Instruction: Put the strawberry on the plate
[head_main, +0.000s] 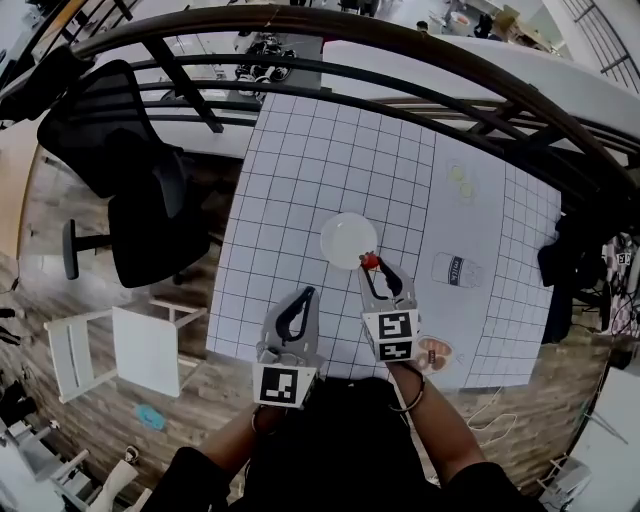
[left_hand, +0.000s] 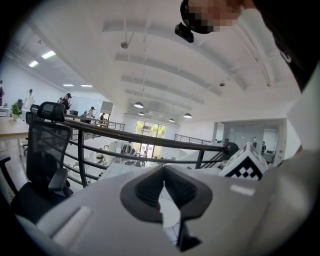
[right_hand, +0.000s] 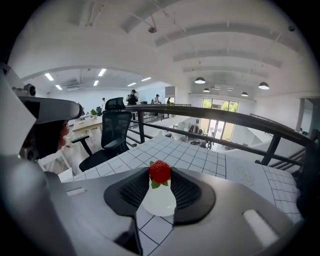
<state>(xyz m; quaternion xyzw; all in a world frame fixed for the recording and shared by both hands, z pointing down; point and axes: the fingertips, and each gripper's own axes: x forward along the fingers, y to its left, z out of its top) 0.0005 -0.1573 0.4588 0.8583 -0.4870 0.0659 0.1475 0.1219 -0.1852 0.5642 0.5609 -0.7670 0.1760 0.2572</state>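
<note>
On the table (head_main: 300, 180), which is covered with a white cloth with a grid of dark lines, a round white plate (head_main: 345, 238) stands near the middle. The right gripper (head_main: 371, 268) reaches toward the plate from the near side, and its two jaws are clamped on the strawberry (head_main: 369, 261), which sits right at their tips. In the head view the strawberry is at the near right rim of the plate; whether it touches the plate I cannot tell. In the right gripper view the red strawberry (right_hand: 160, 171) stands upright between the black pads with its green leaves pointing down, and the white plate (right_hand: 159, 202) shows in the gap below it. The left gripper (head_main: 307, 291) is just beside the right one, nearer to the person and apart from the plate. Its jaws are together at the tips and nothing is between them, which the left gripper view (left_hand: 163, 168) shows as well. To the right of the plate a clear bottle (head_main: 456, 270) lies on its side on the cloth. A black office chair (head_main: 130, 190) stands on the wooden floor to the left of the table.
</note>
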